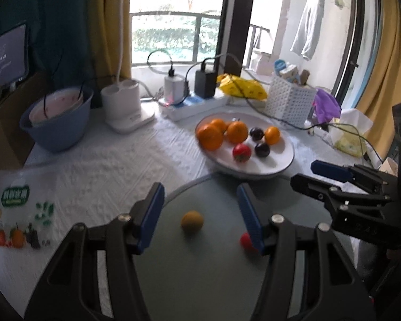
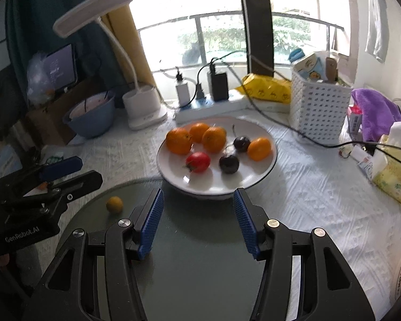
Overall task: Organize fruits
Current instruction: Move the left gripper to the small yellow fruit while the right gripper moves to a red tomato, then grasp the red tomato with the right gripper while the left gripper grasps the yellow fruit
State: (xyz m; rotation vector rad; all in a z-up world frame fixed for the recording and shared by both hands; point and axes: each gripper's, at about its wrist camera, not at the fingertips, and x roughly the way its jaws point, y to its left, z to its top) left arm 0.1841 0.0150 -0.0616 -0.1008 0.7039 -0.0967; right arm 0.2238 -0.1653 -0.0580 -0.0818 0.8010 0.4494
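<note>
On my left, the left hand-held gripper [image 1: 200,214] hangs spread and empty over the grey plate [image 1: 200,281]; a small yellow fruit [image 1: 192,221] lies between its fingers, a red one [image 1: 246,241] half hidden beside the right finger; the round fruit has no long axis to line up. Further right, the white plate [image 2: 264,171] holds oranges, cherries and a tomato [image 2: 198,162] just ahead of the right hand-held gripper [image 2: 199,220], also spread and empty, so I judge it nearer.
</note>
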